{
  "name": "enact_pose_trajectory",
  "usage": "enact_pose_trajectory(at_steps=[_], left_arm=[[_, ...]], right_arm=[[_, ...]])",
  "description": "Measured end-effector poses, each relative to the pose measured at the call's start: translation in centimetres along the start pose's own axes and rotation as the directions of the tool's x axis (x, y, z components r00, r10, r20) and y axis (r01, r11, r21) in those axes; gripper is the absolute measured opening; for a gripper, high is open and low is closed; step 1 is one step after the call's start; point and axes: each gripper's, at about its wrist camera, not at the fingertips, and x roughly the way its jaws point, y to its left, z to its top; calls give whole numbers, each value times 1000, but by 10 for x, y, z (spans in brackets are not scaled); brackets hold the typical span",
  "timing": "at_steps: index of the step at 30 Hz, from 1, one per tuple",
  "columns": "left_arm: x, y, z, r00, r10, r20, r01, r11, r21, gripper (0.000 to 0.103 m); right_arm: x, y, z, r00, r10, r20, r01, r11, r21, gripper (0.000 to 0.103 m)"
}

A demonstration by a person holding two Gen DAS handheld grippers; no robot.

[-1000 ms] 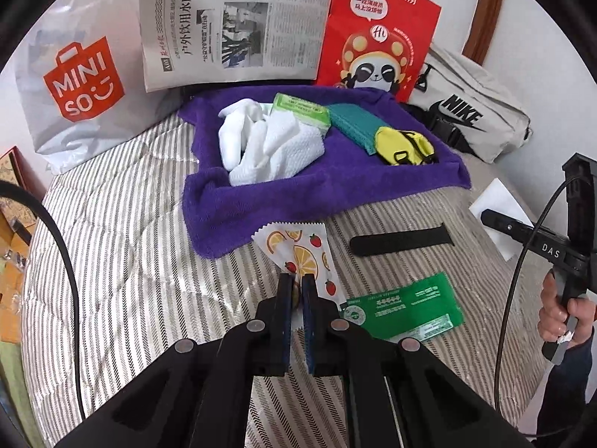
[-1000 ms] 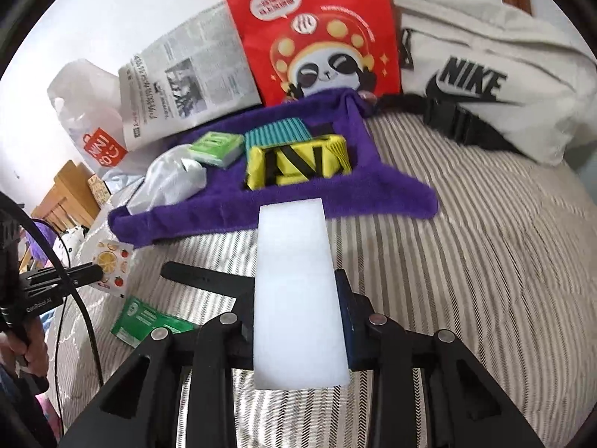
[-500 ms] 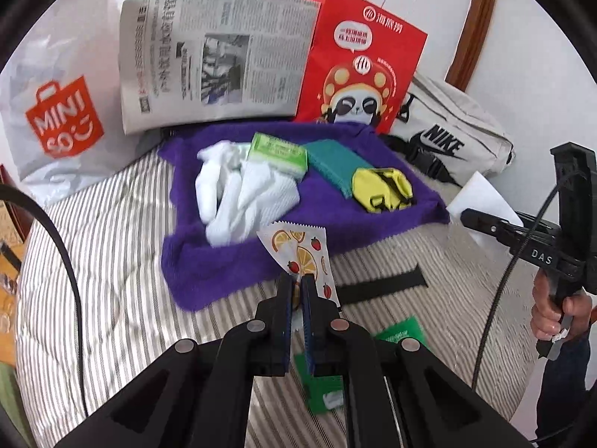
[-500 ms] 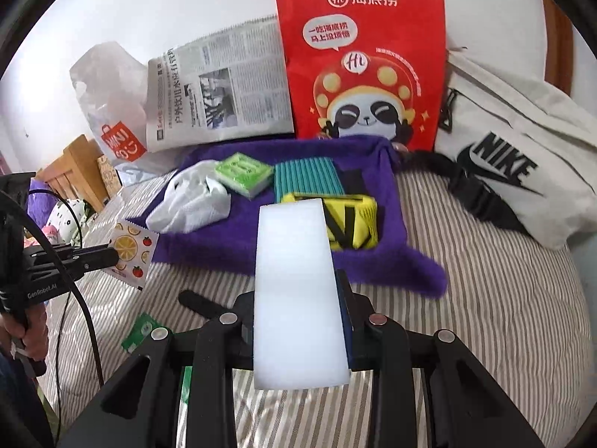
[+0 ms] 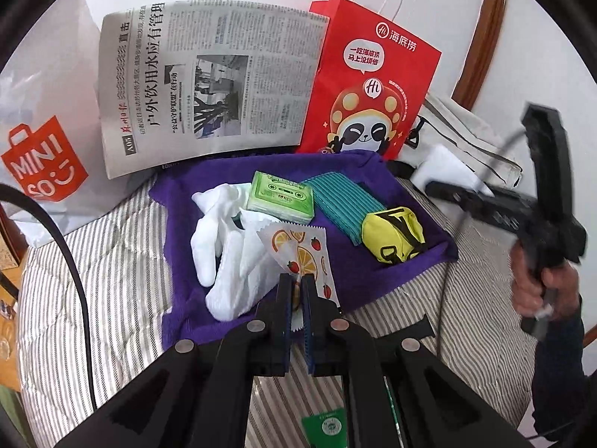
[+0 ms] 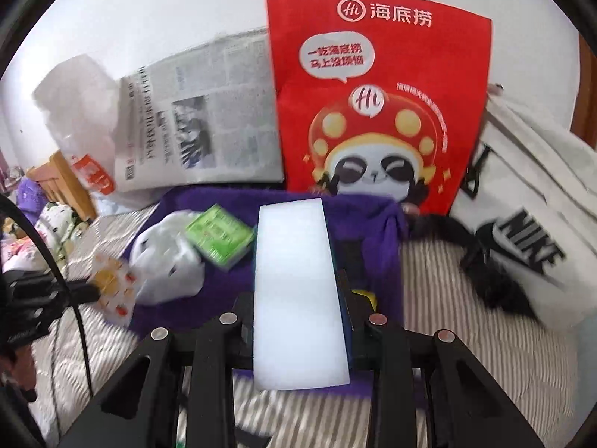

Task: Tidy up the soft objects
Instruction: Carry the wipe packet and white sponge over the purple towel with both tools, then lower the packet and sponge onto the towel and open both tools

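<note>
The left gripper (image 5: 297, 291) pinches a fruit-print sachet (image 5: 298, 250), held over the near edge of the purple towel (image 5: 418, 265) on the bed. Ahead of it lie white gloves (image 5: 227, 246), a green packet (image 5: 281, 197) and a yellow pouch (image 5: 395, 233). The right gripper (image 6: 300, 291) clamps a white foam block (image 6: 296, 283) above the towel.

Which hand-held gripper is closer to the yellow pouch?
Probably the right. The right hand-held gripper, holding the white sponge, hangs right over the yellow pouch. The left hand-held gripper holds the fruit packet near the white gloves.
</note>
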Motion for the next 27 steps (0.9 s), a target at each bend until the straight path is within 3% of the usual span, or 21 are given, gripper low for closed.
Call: enact_pose_trajectory(at_steps=[3,12,16,20,24,26,27], left_arm=[[6,1,4,1000,-1,-4,1,1000,1,6],[23,5,9,1000,-6,-22,6,1000,-5,6],[27,10,10,1000,-3,-27,3,1000,-7,6],[29,14,9,999,-3,-36,2,1000,-11,6],[31,16,11,999,-11,-38,11,1000,-10,6],[32,15,12,999,-10,-40,10,1000,-9,6],[32,15,12,999,-12,-40,11,1000,-9,6]], right_arm=[[24,-8,14,1000,-21,-16,21,1000,-6,31],[98,-19,37,993,46,-109,-38,996,75,31],[116,-13,39,990,60,-125,-51,996,76,31],[129,-3,29,986,-4,-168,3,1000,-5,30],[125,-5,27,988,7,-154,-8,1000,-3,31],[123,-6,26,987,22,-158,-22,1000,2,37],[122,-6,25,987,24,-162,-25,1000,-3,46]])
